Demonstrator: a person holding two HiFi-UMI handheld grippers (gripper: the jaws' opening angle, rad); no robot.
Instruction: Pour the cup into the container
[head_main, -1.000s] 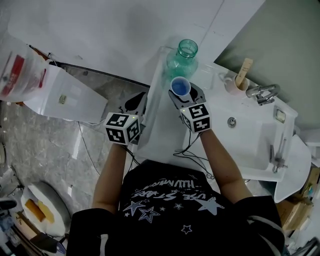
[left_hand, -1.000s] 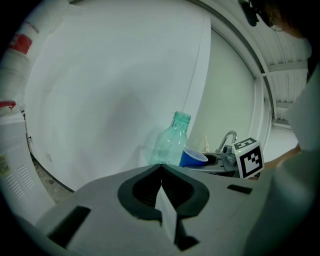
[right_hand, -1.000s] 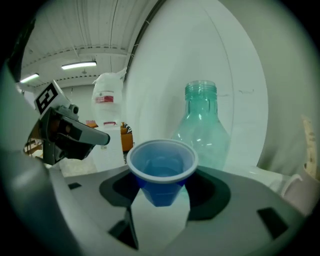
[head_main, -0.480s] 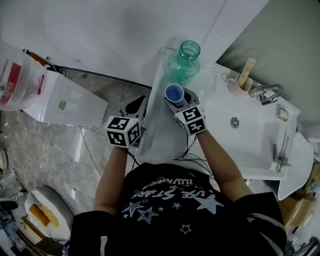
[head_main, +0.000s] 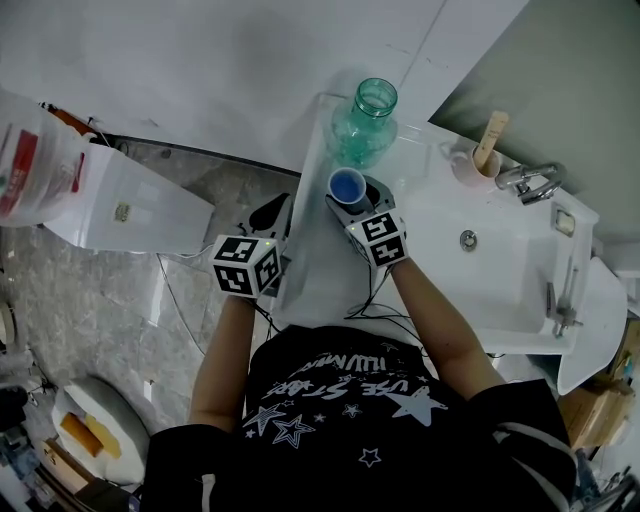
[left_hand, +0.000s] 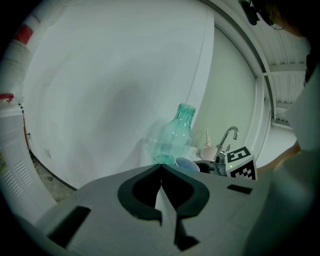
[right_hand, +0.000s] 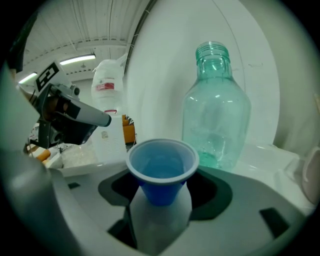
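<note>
Now the right gripper (head_main: 353, 200) has the blue cup (right_hand: 161, 170) between its jaws. They grip the cup's sides and have just been opening a little. The cup is upright, low over the white counter (head_main: 318, 275), close in front of the green see-through bottle (right_hand: 216, 120). The left gripper (left_hand: 161, 169) hangs by the counter's left edge, with its jaws pressed together and nothing in them.
</note>
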